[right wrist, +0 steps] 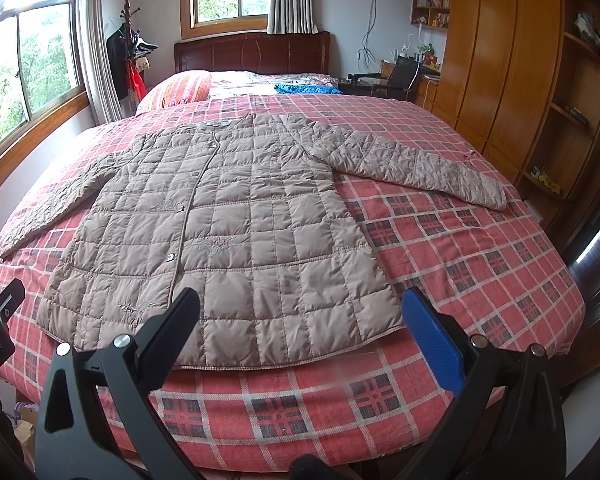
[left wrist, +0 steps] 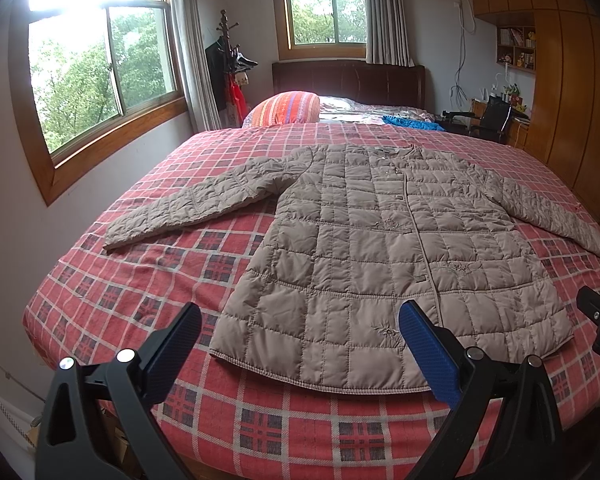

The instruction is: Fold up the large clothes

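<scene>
Right now we see the coat (left wrist: 384,240) lying flat and face up on the bed (left wrist: 140,280), hem toward us, collar toward the headboard (left wrist: 348,80), both sleeves stretched out to the sides. It lies well inside the plaid cover, with bare cover on every side.

Our left gripper (left wrist: 300,340) hangs over the near edge of the bed with its fingers (left wrist: 428,352) spread wide, nothing between them; the hem's left part shows in the gap. Our right gripper (right wrist: 300,332) hangs likewise over the hem's right part, fingers (right wrist: 432,340) spread and holding nothing. Whether either touches the cloth we cannot tell. Each gripper shows at the edge of the other's view, so they hang side by side.

Beyond the collar lie a striped pillow (left wrist: 286,108), a pale quilt (left wrist: 364,110) and a blue cloth (left wrist: 412,123), all well apart from the coat. A coat rack (left wrist: 226,68) stands by the window (left wrist: 96,76) on the left. On the right a wardrobe (right wrist: 504,60) runs close along the bed, near the right cuff, and a chair (right wrist: 400,74) sits at a desk (right wrist: 430,80) in the far corner. Nothing lies on the coat or between it and our grippers.
</scene>
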